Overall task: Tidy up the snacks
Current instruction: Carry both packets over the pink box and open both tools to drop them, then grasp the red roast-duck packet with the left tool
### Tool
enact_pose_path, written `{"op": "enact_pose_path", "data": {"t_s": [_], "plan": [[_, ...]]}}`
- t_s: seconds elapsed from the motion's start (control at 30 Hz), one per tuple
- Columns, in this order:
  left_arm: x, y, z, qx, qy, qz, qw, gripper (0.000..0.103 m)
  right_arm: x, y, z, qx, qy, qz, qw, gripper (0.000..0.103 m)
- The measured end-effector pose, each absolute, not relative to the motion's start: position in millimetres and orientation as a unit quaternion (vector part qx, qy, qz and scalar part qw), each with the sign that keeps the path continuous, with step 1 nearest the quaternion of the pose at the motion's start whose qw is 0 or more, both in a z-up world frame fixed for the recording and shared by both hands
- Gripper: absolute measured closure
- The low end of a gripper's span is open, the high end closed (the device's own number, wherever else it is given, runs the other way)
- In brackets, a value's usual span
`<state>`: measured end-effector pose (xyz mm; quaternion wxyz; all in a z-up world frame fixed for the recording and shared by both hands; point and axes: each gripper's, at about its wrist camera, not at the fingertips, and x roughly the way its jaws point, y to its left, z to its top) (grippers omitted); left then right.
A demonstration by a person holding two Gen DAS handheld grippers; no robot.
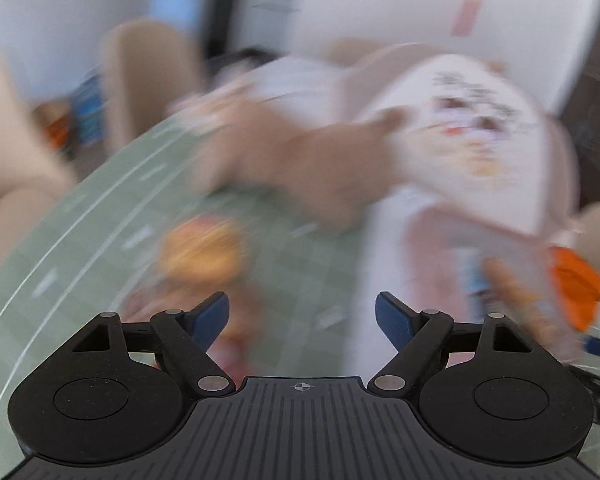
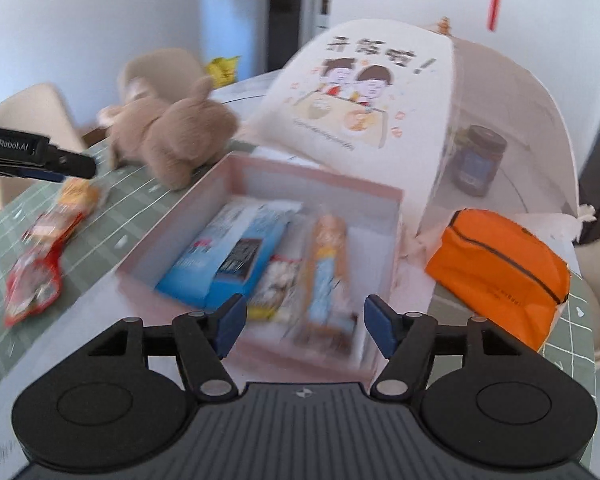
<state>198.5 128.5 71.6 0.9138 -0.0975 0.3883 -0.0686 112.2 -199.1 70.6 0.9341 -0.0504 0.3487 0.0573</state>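
The right gripper (image 2: 305,326) is held with jaws spread and nothing pinched, just above a pink box (image 2: 328,184). Inside the box, directly ahead, a long snack bar (image 2: 327,264) and blue packets (image 2: 224,256) are laid side by side. Further left, a red snack packet (image 2: 40,268) is seen on the green mat (image 2: 140,208). The left gripper (image 1: 302,316) is spread too, empty, over that blurred mat.

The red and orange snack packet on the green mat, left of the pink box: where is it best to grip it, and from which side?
Probably the orange upper end of the snack packet. It lies flat and long on the green mat, so come from above, jaws across its narrow width. The left gripper is open nearby.
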Motion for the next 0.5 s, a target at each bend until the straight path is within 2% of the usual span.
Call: {"op": "enact_pose_path", "data": {"t_s": [0.27, 0.4, 0.5], "plan": [[186.9, 169.9, 26.0, -0.152, 0.442, 0.034, 0.883, 0.018, 73.9, -181.3, 37.8, -0.034, 0.394, 0.095, 0.913, 0.033], [190.8, 159.2, 20.9, -0.131, 0.441, 0.041, 0.887, 0.013, 60.5, -170.8, 27.4, -0.036, 0.409, 0.107, 0.905, 0.033], [200.8, 151.0, 20.4, -0.12, 0.449, 0.061, 0.883, 0.013, 54.5, -164.3, 19.4, -0.043, 0.423, 0.114, 0.898, 0.033]]}}
